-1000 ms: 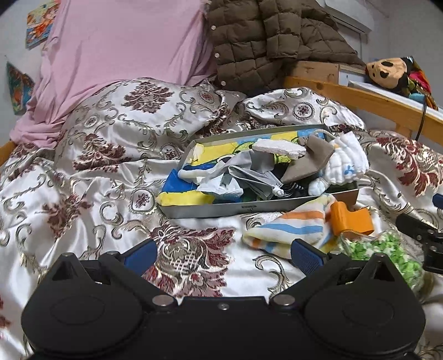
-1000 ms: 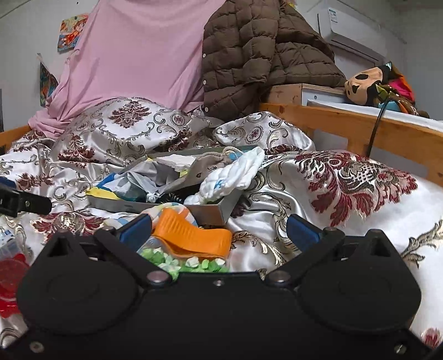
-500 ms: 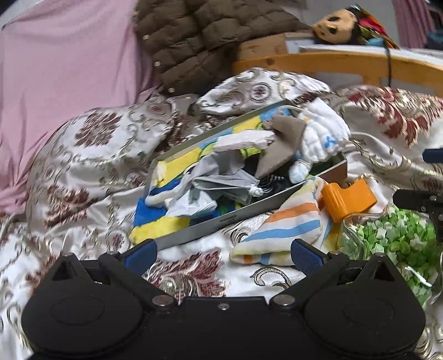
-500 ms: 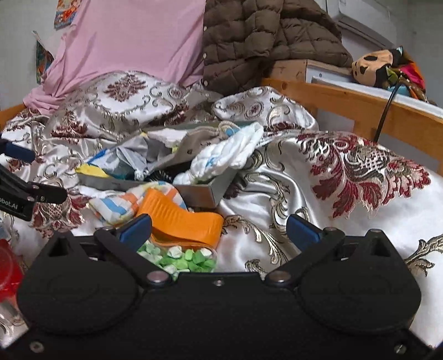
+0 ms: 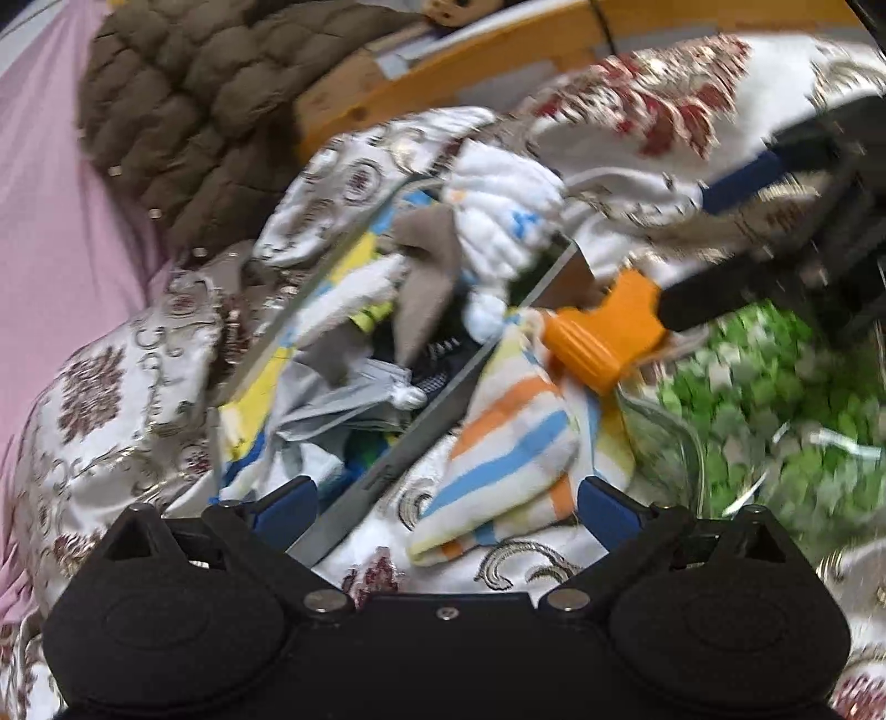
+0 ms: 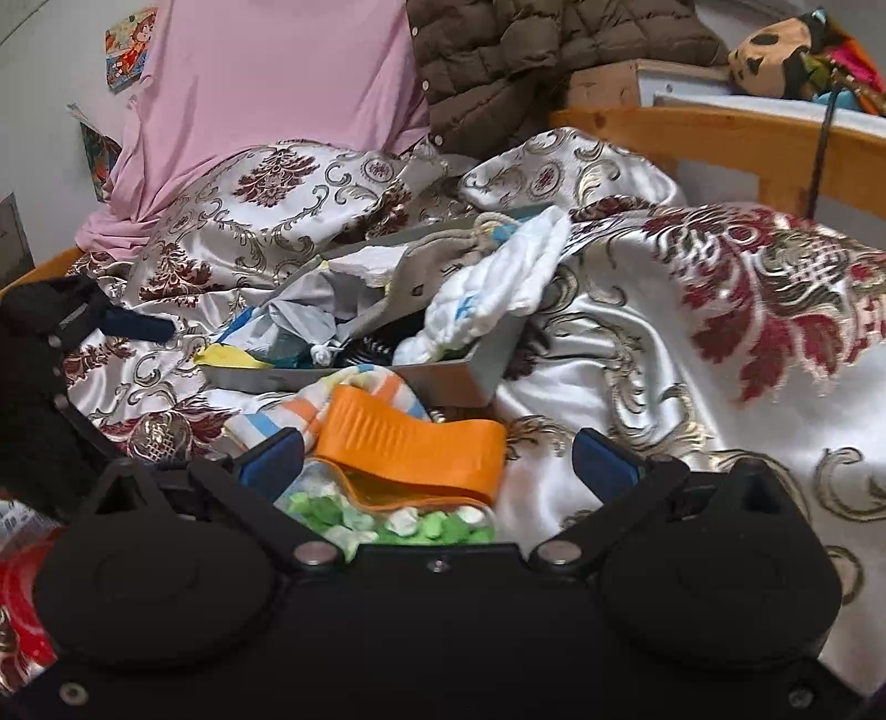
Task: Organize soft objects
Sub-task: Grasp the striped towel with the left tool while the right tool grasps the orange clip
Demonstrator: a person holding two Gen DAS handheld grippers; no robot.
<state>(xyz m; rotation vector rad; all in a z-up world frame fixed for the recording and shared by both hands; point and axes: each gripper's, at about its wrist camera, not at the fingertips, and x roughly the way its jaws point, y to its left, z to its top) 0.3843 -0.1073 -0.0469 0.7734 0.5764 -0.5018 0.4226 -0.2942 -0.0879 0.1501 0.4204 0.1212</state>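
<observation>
A grey tray on the bed holds several soft cloths, among them a white quilted cloth and a grey-brown cloth. A striped orange, blue and white cloth lies in front of the tray. My left gripper is open and empty, tilted, with the striped cloth between its fingers. My right gripper is open just above an orange clip on a clear bag of green pieces.
The bed is covered by a silky patterned quilt. A pink sheet and a brown puffer jacket lie at the back. A wooden bed rail runs along the right. A red object sits at the lower left.
My left gripper has rolled and moved forward and right, closer to the striped cloth. My right gripper has moved slightly nearer to the orange clip. Both stay open.
</observation>
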